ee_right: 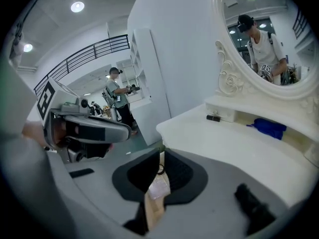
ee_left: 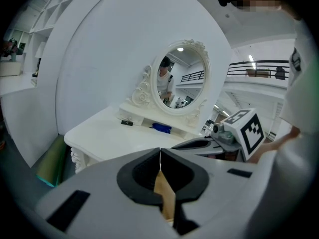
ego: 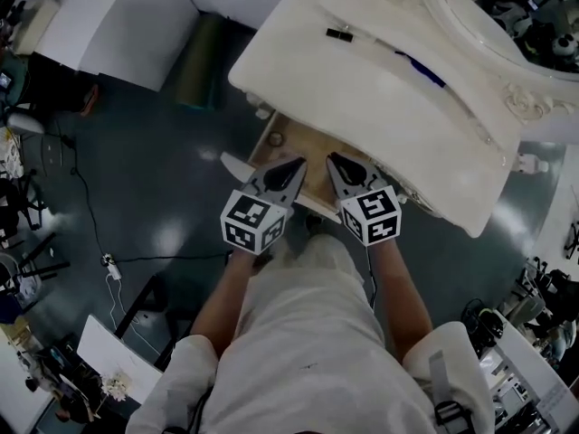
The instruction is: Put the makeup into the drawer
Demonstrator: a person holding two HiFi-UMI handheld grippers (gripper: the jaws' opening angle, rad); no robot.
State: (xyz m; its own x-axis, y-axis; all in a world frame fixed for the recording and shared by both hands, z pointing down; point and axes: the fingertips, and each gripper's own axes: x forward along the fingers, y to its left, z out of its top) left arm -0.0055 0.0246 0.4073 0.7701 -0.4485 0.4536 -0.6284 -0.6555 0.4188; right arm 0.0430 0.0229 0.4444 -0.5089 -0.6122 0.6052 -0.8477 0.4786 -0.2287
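- Fingers of the left gripper: pressed pad to pad, only a hairline between them, nothing held
- Fingers of the right gripper: likewise closed tight on each other, gripping nothing
- Both grippers side by side, near but apart, tips pointed forward and down over the front part of the open drawer, the left one toward its left edge, the right one toward its right edge
- Bare wood of the drawer bottom visible beneath both pairs of tips
- Near the drawer's left edge, a small round thing, too small to make out
- Drawer pulled out from under the front edge of the white dressing table
- Makeup on the table top: a small black makeup piece near the back edge toward the left end, and a blue makeup piece to its right, in the low recess along the back edge under the oval mirror
- Both pieces well apart from either gripper
- On the dark floor, just beside the table's left end, a green roll
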